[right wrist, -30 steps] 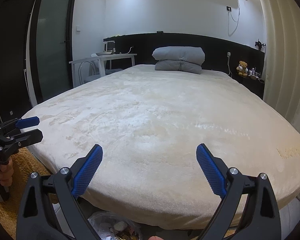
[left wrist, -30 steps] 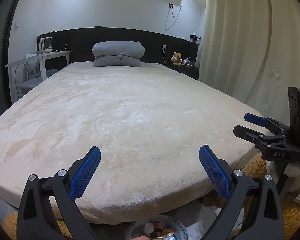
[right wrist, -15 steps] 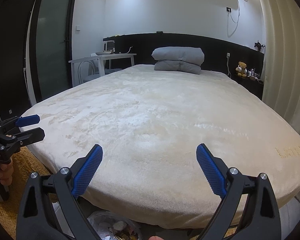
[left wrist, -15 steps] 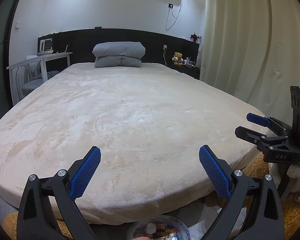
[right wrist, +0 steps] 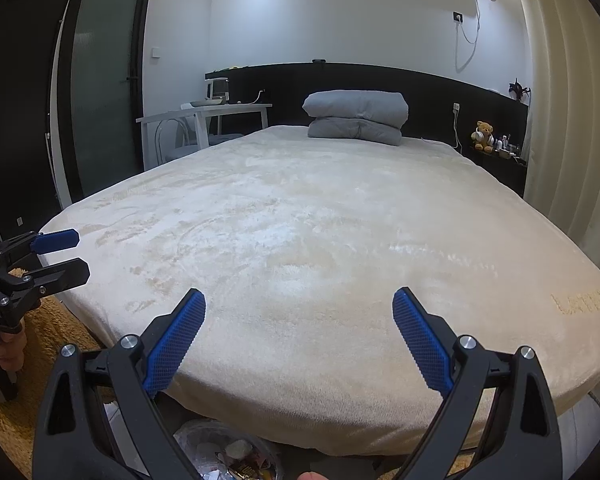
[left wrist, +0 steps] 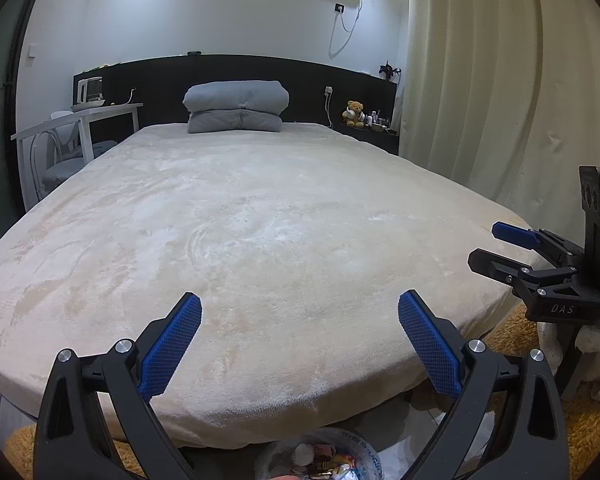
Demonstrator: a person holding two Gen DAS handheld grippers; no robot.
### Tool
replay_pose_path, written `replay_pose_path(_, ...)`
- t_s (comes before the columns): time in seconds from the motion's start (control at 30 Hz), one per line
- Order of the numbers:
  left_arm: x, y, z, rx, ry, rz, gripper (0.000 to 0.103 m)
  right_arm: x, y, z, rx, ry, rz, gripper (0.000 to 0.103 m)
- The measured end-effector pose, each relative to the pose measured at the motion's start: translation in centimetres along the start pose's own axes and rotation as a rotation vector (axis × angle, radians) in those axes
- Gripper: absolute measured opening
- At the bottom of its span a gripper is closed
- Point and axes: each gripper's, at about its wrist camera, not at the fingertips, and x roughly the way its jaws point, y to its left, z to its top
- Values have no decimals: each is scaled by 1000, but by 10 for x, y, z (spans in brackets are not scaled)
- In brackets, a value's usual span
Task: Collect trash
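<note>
A clear plastic bag of trash (left wrist: 324,460) lies on the floor at the foot of the bed, below my left gripper (left wrist: 300,312); it also shows in the right wrist view (right wrist: 228,456). My left gripper is open and empty above the bed's near edge. My right gripper (right wrist: 299,306) is open and empty too, held beside it; it appears at the right of the left wrist view (left wrist: 496,246). The left gripper appears at the left of the right wrist view (right wrist: 66,256). No loose trash shows on the cream bed cover (left wrist: 260,220).
A folded grey duvet (left wrist: 236,106) lies at the headboard. A white desk and chair (left wrist: 72,128) stand left of the bed, a curtain (left wrist: 480,80) hangs on the right, a teddy bear (left wrist: 354,113) sits on the side shelf. A tan shaggy rug (right wrist: 48,332) covers the floor.
Both grippers have lowered slightly toward the bed's foot; the right gripper sits a little lower in the left wrist view. Both stay open and empty.
</note>
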Motion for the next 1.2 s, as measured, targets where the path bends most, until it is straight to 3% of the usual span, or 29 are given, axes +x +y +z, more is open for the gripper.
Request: replay_pose_path(1.2,-1,0,-2,13,4,-6,97,4,1,-2,-14,9,-10,93)
